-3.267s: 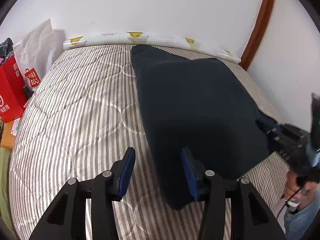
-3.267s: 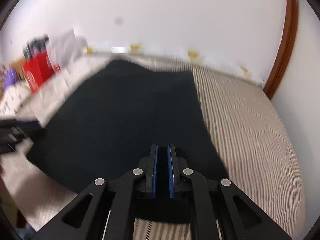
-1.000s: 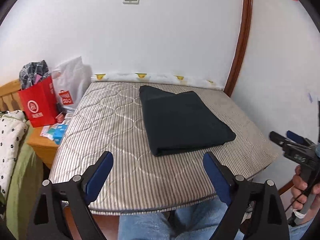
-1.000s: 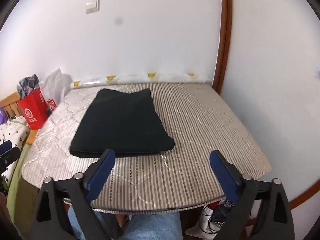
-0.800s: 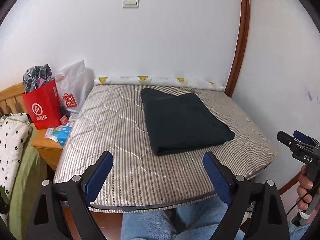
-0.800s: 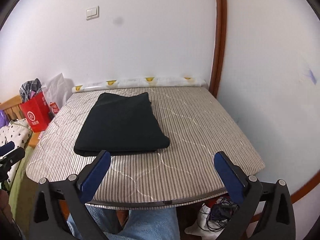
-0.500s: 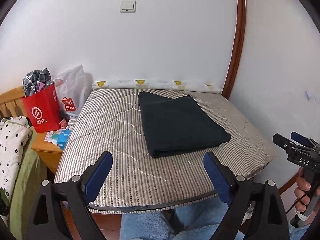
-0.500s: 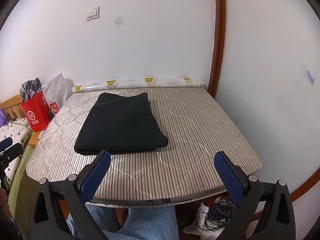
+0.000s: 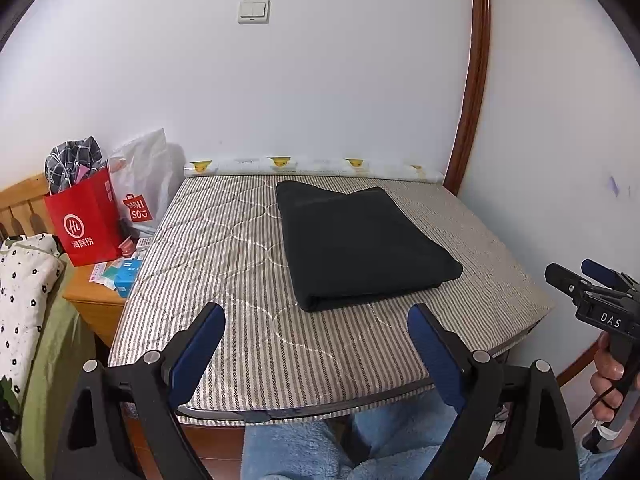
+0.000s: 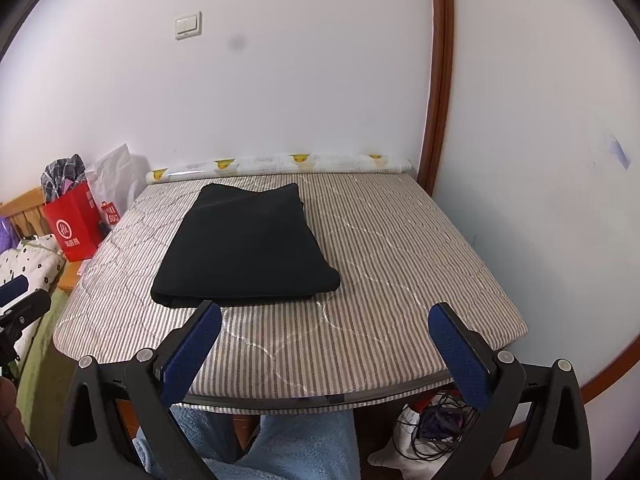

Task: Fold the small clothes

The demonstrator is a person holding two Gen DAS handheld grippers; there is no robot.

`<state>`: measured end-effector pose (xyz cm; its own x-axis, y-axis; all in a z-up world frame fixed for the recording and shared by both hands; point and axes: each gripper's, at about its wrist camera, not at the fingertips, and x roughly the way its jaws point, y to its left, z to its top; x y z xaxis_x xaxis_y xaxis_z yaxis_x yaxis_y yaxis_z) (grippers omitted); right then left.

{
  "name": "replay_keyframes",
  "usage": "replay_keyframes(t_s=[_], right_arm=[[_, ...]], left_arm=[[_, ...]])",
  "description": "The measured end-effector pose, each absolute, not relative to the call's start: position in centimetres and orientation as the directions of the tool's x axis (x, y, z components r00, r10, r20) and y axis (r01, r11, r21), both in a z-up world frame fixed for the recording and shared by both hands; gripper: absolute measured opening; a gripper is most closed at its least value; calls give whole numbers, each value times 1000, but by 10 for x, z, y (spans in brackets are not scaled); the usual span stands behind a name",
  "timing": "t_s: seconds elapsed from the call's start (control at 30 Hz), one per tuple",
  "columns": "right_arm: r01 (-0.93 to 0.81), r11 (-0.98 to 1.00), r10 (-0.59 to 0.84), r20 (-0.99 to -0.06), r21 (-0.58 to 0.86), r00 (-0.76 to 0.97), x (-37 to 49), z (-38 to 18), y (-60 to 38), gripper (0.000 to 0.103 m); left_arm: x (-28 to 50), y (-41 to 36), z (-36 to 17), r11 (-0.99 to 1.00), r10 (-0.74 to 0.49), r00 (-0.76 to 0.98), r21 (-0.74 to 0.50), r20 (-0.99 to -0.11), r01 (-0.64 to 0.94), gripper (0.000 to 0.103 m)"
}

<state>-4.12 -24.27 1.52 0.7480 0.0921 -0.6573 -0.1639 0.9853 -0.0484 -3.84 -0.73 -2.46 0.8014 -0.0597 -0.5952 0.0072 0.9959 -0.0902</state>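
Fingers (image 9: 200, 342) of the left gripper (image 9: 316, 344) stand spread wide and hold nothing, above the near edge of the striped mattress (image 9: 224, 272); the right gripper (image 10: 326, 342) is likewise wide open and empty, clear of the bed. The dark garment (image 9: 360, 244) lies folded into a flat rectangle on the mattress, toward 12 o'clock from the left gripper and toward 11 o'clock from the right one, its thick folded edge facing the person. By the look of it the folding is done or nearly so, and the step in hand is a check of the result. To do it well, the person would likely look along the near edge for layers that slip apart, then press any loose corner flat with closed fingers rather than pinch it, since a pinch could drag the top layer askew. A red paper bag (image 9: 86, 220) sits at 10 o'clock, well apart.
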Motion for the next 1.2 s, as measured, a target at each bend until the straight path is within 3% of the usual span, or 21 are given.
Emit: replay_keyframes(t_s=[1.2], right_arm=[[-176, 983, 102, -654, -49, 750, -45, 17, -243, 102]], left_arm=[[-40, -8, -24, 996, -64, 804, -92, -591, 12, 93]])
